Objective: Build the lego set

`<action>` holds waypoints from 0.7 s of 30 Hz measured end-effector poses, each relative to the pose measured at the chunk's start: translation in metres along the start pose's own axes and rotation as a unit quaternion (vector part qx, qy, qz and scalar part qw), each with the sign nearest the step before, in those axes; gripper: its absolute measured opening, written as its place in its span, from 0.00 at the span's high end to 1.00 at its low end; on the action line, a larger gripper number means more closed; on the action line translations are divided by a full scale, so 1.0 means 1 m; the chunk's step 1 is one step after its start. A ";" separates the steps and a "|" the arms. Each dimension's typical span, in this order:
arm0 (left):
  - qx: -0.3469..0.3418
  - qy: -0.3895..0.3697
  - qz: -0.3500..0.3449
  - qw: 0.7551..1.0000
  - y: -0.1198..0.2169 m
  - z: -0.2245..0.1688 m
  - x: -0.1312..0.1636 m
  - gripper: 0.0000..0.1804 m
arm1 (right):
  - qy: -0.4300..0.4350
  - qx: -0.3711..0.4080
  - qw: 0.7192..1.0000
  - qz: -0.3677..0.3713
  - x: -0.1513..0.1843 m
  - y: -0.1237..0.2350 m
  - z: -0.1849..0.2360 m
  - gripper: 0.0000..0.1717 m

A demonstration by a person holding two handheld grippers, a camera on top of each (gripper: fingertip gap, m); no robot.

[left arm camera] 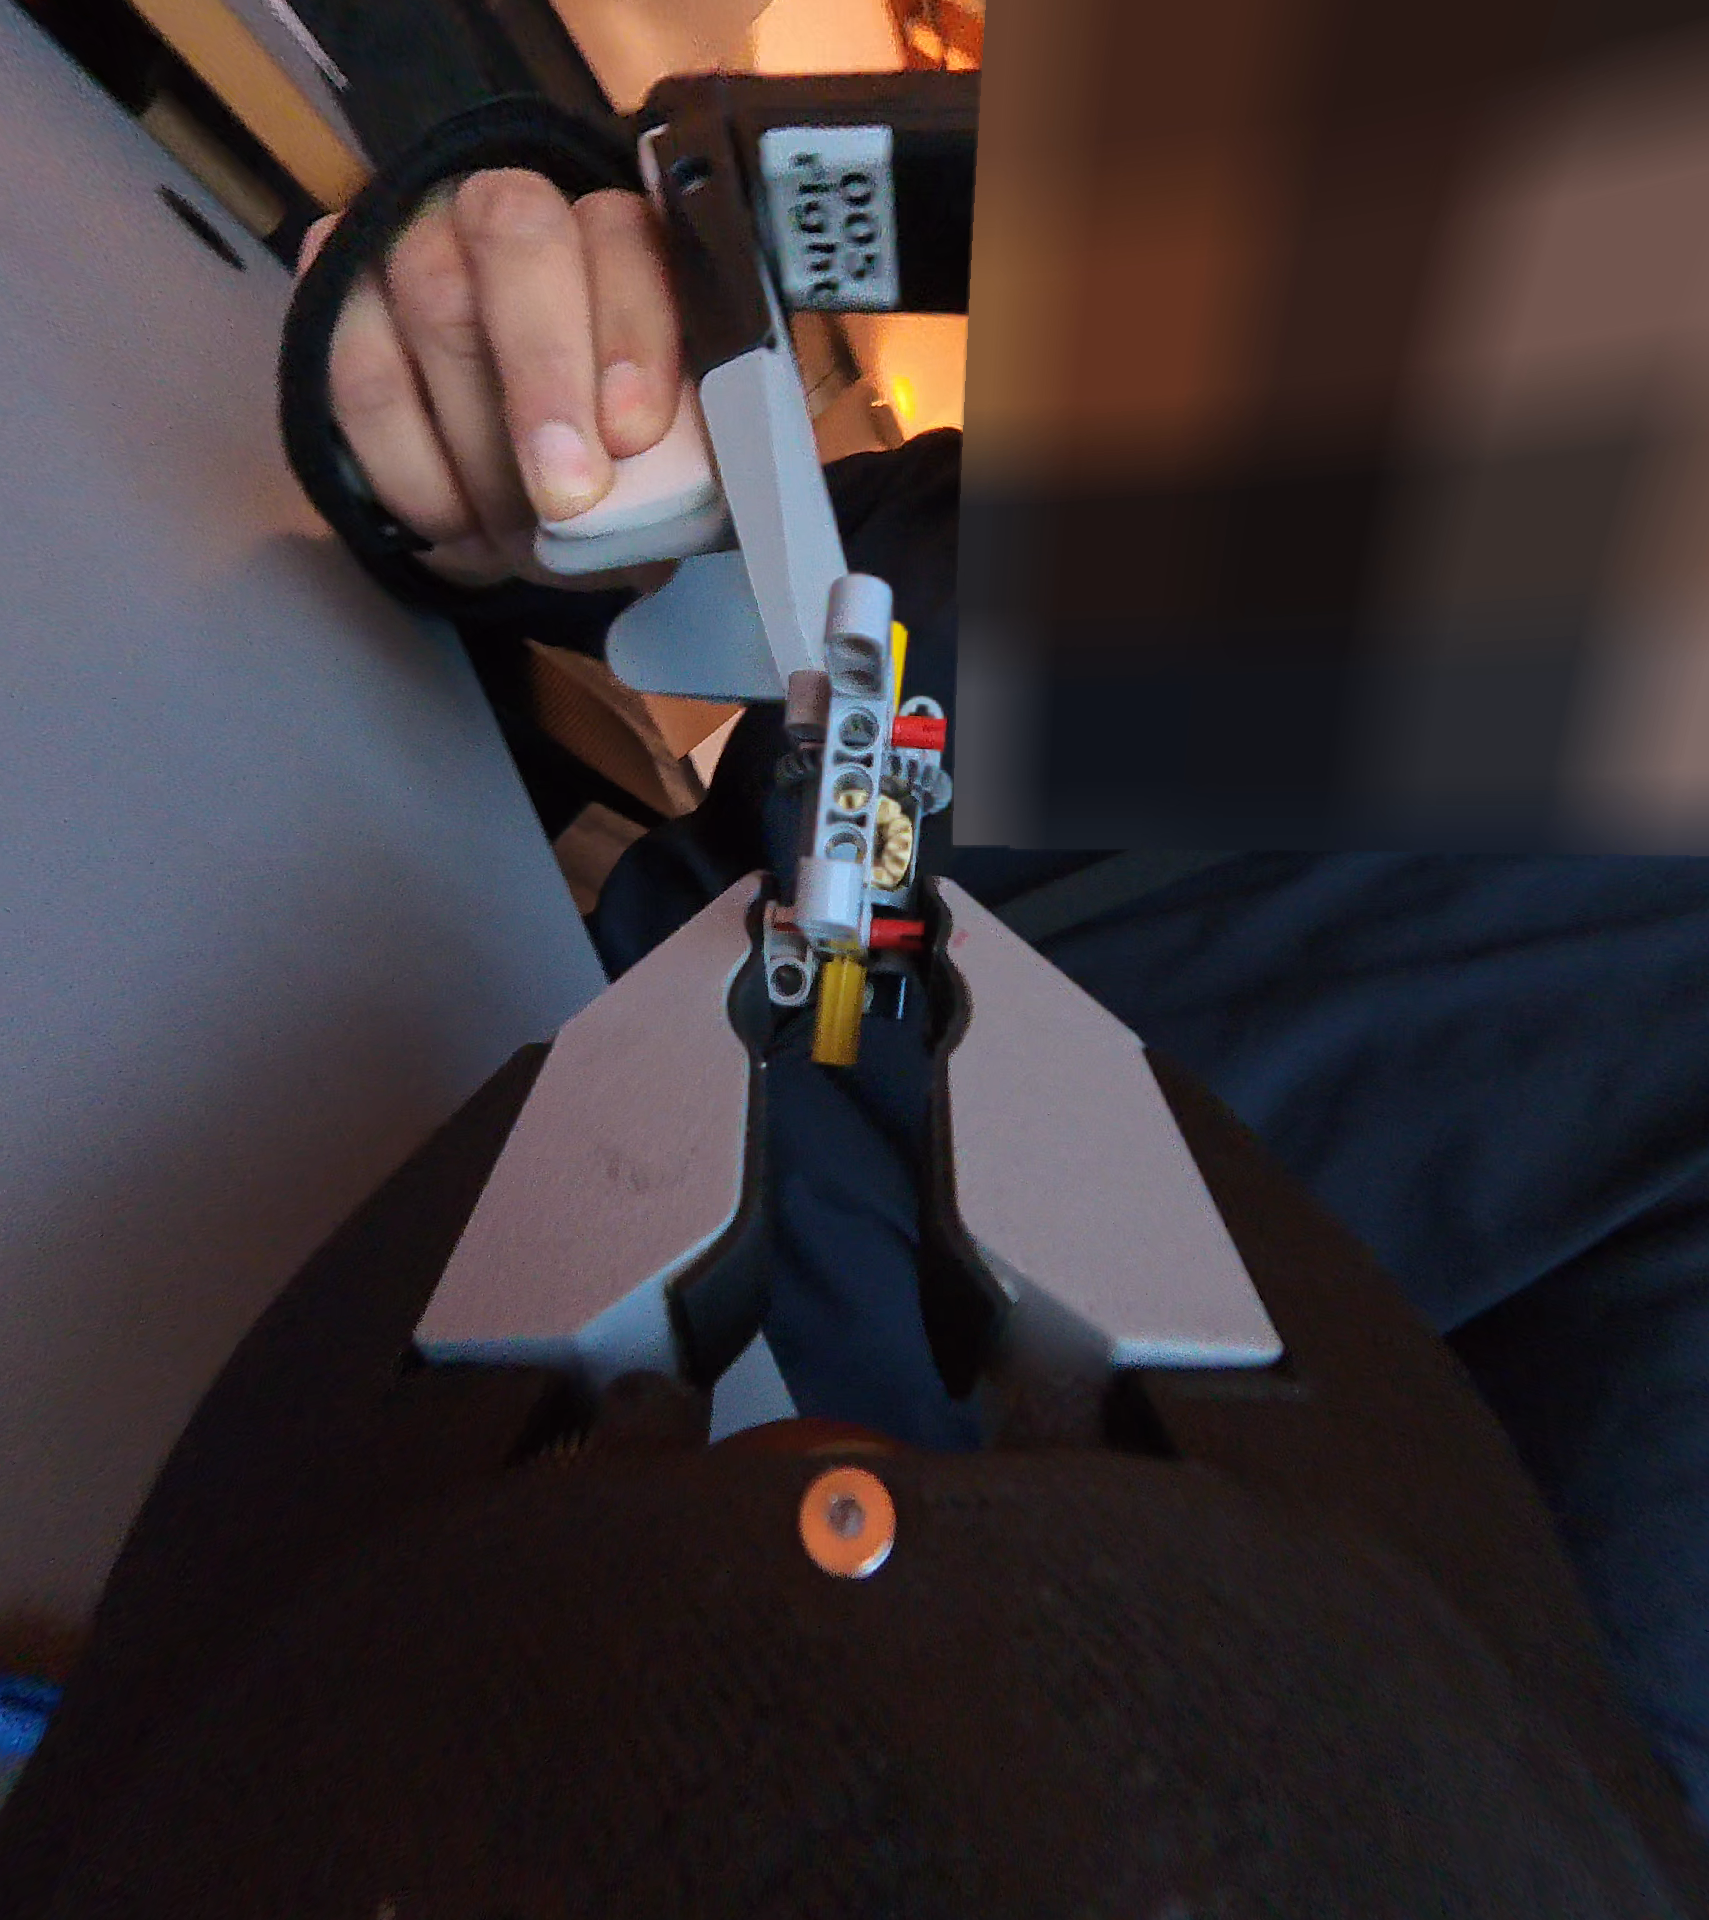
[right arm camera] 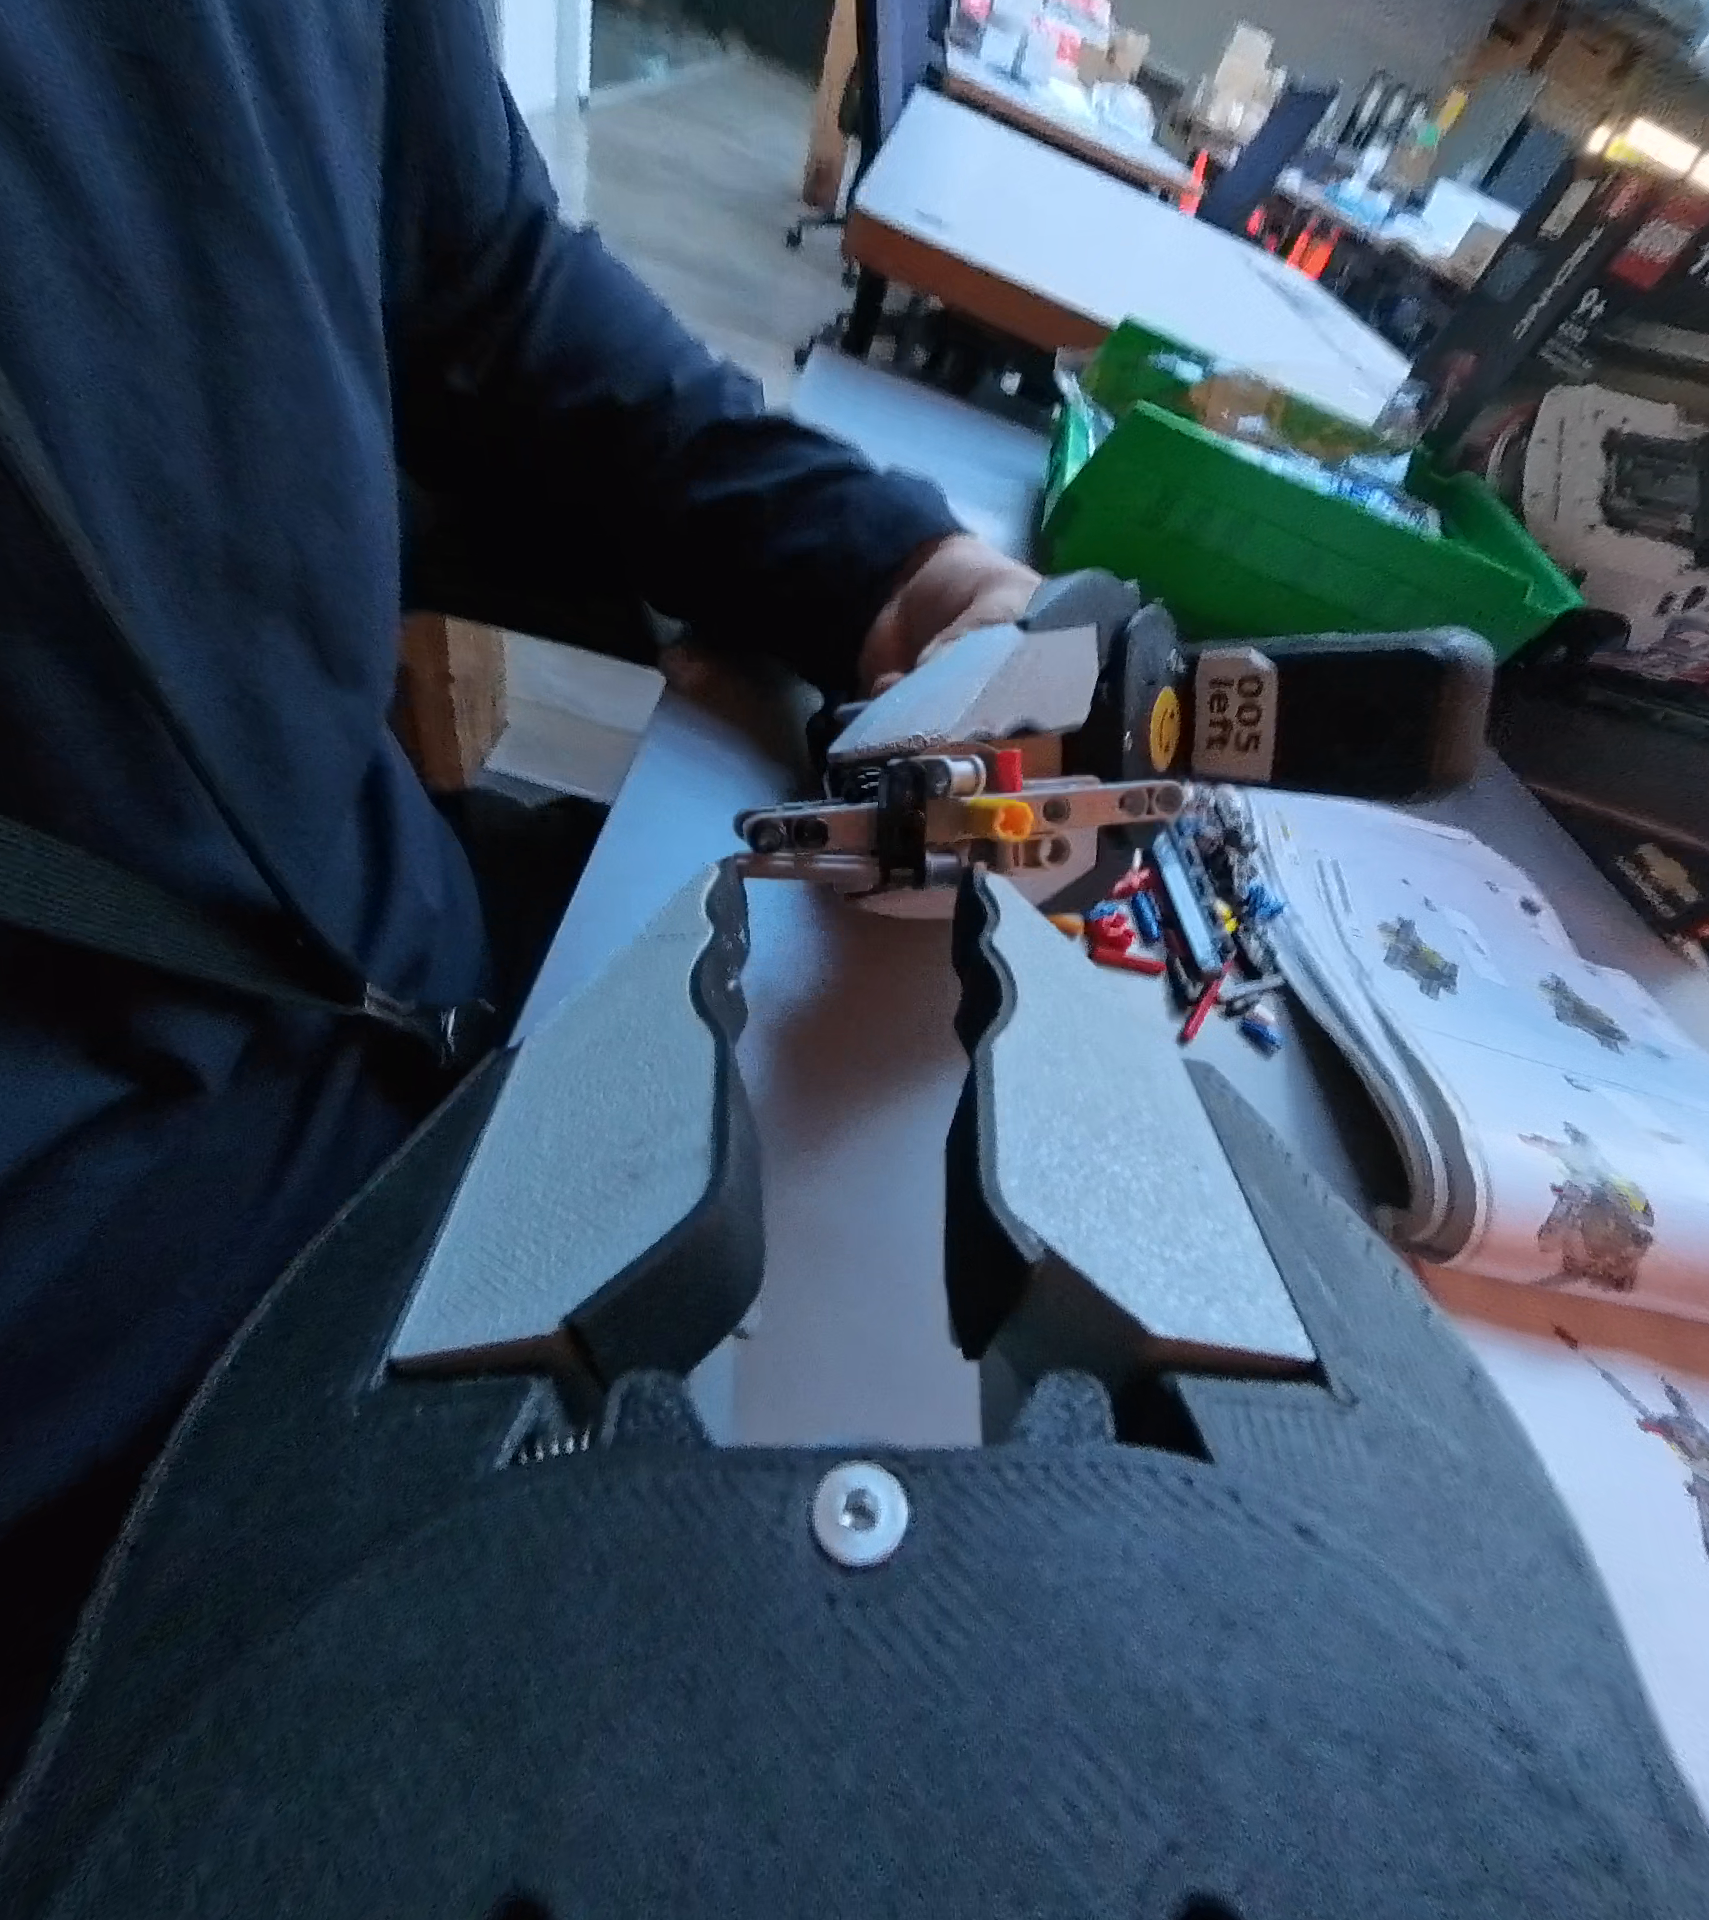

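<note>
Left wrist view: the left gripper pinches a grey beam assembly with red and yellow pins; a mosaic patch hides the upper right, and the right gripper carries a lettered tag. Right wrist view: the right gripper stands spread just short of the assembly, its pads not pressing, near the bench edge. The green bin holds blurred bags, beside a printed box and booklet.

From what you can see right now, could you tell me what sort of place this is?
Probably a shared workshop for building toy kits: an open instruction booklet, loose small parts and a green bin on a white table, with more tables behind.
</note>
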State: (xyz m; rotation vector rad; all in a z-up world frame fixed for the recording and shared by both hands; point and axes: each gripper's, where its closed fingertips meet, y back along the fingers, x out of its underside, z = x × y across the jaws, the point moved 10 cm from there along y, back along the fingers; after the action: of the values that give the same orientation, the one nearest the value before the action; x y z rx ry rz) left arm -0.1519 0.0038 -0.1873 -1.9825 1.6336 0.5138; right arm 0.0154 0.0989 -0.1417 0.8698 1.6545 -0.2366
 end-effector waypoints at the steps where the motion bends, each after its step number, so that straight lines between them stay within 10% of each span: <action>1: 0.009 -0.005 -0.008 1.000 0.001 -0.001 -0.001 0.87 | 0.007 0.004 1.000 -0.018 -0.001 0.000 0.000 0.77; 21: 0.016 -0.042 -0.031 0.998 0.006 -0.006 -0.002 0.87 | -0.023 0.027 0.998 -0.055 -0.002 -0.005 0.001 0.78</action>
State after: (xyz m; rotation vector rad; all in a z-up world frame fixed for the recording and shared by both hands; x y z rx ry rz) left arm -0.1580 0.0010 -0.1820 -1.9549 1.5143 0.5371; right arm 0.0131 0.0941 -0.1418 0.8092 1.6606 -0.3773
